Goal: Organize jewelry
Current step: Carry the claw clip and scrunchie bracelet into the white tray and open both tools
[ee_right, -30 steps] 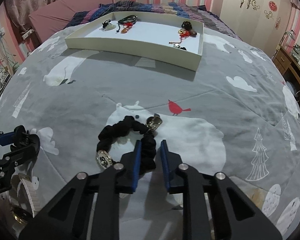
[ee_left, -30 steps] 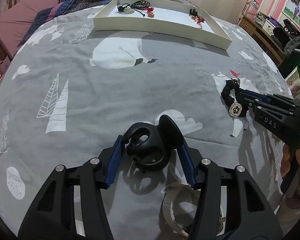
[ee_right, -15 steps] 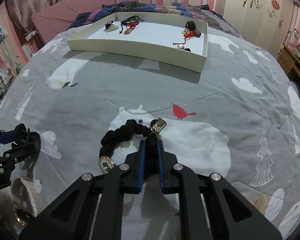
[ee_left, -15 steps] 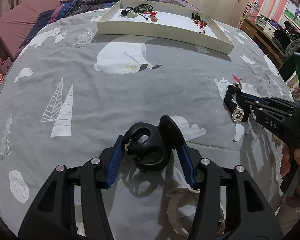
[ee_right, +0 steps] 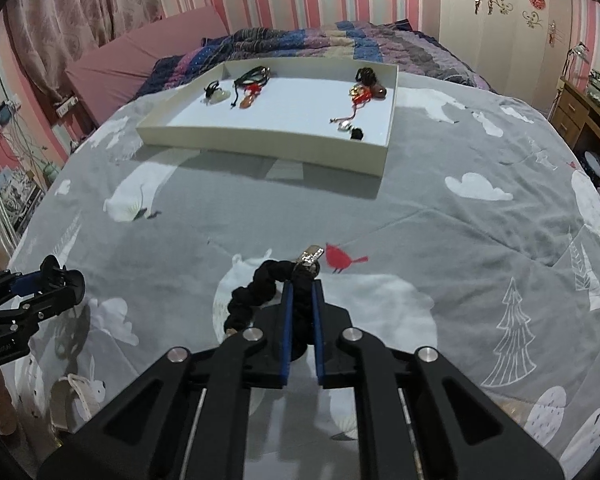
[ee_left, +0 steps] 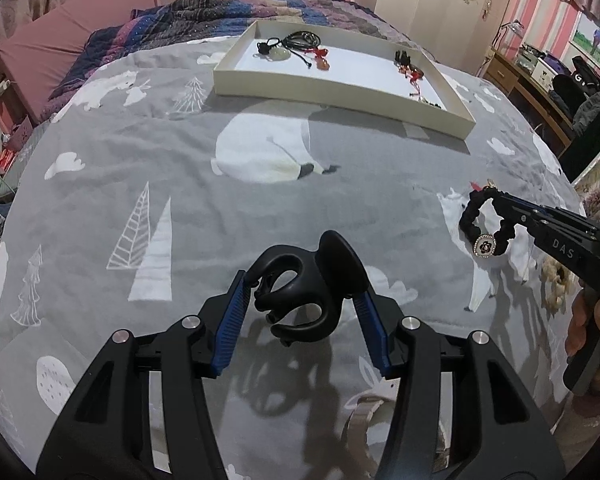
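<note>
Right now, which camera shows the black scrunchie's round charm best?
The left wrist view: the black scrunchie hangs side-on from the right gripper, round charm facing the camera. In the right wrist view, the fingers cover that part.

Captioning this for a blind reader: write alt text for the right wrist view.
The right gripper is shut on a black scrunchie with a sparkly charm, above a grey animal-print bedspread. Farther back sits a white tray holding corded pendants and red charms. At the left edge, the left gripper holds a black hair claw.
</note>
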Tool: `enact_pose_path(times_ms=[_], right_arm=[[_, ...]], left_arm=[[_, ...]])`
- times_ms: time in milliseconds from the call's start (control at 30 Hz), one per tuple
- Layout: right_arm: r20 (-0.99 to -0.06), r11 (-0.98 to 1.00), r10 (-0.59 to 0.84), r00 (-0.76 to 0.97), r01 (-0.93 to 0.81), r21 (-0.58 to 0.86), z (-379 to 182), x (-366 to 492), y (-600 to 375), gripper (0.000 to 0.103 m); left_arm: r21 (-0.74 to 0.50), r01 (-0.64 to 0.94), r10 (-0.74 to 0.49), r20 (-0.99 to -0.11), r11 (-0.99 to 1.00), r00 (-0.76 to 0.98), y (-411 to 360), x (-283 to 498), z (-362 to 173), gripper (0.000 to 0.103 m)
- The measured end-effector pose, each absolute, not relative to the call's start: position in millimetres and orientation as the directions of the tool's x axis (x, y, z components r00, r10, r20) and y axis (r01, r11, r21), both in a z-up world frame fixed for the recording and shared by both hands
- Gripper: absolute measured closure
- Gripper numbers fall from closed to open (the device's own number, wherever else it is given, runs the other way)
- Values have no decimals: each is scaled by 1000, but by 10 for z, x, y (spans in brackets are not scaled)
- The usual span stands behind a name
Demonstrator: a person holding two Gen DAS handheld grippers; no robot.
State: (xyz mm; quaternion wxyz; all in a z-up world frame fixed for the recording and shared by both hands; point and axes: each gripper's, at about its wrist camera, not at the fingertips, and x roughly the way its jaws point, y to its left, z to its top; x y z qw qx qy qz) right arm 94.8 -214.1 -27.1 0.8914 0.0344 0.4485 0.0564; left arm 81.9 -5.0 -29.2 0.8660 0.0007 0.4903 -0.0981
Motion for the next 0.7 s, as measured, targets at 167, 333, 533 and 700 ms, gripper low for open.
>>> enact_pose_path(times_ms=[167, 333, 533, 700], right_arm=[[-776, 991, 130, 617, -76, 107, -125, 1012, -2165, 95], [-749, 994, 111, 653, -73, 84, 96, 1150, -2178, 95], [-710, 995, 96, 697, -70, 66, 392, 1393, -2184, 95], [-686, 996, 90, 722, -69, 58, 575, 1652, -2158, 95]], left_arm=[[-89, 175, -168, -843, 981, 512, -85, 935, -181, 51], [-85, 184, -171, -832, 979, 527, -128, 1123, -34, 51], [-56, 174, -146, -810, 983, 568, -155, 1437, 196, 51], [-26, 161, -118, -795, 987, 595, -192, 1798, 353, 51]])
